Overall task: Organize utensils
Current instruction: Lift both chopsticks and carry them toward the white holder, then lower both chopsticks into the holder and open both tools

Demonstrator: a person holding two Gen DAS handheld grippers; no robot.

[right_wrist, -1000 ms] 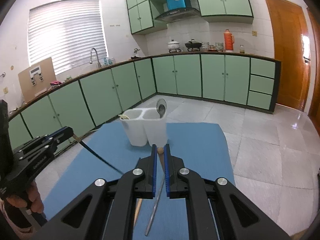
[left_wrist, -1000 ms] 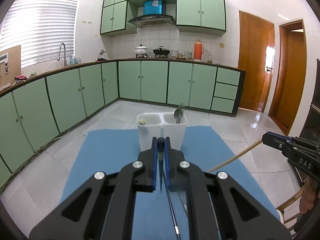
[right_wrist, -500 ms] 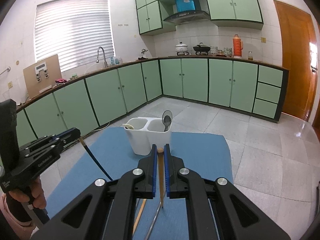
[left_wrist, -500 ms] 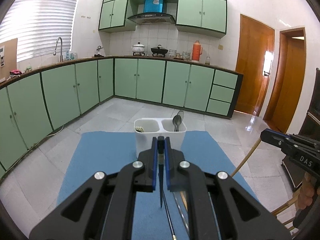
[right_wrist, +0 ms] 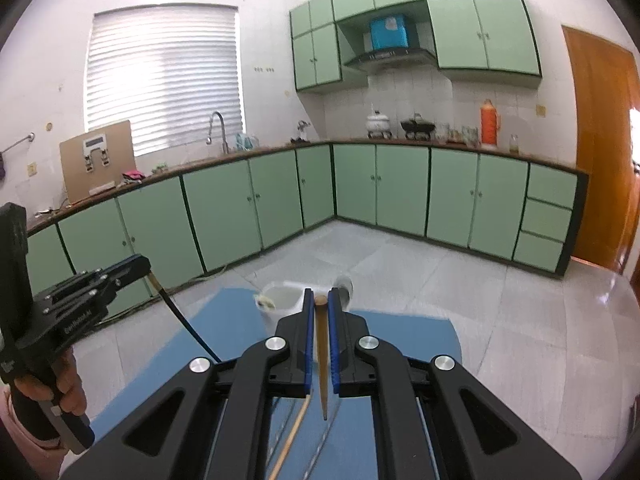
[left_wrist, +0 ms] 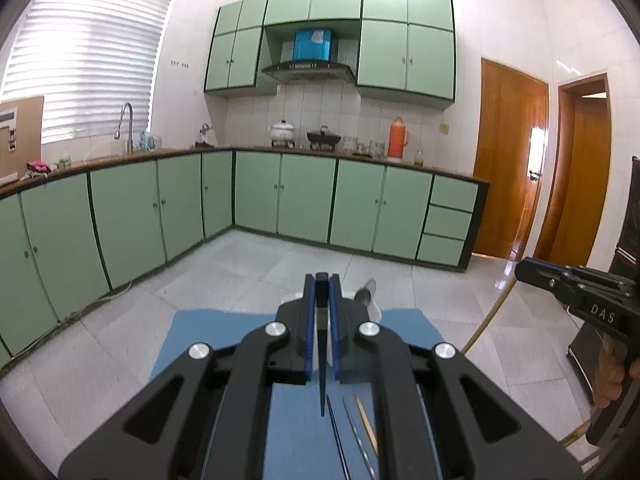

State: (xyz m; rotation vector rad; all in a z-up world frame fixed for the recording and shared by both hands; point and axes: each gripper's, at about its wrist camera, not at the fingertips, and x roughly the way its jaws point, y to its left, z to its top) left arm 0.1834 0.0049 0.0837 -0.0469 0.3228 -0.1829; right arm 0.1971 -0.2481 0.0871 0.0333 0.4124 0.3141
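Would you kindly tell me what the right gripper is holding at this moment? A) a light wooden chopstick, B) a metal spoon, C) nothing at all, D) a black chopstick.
A: in the right wrist view, the right gripper is shut on a light wooden chopstick pinched between its blue pads, while the black chopstick is in the left gripper.

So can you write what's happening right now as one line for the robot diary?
left gripper: shut on black chopstick | right gripper: shut on wooden chopstick | white holder: on blue mat, spoon inside
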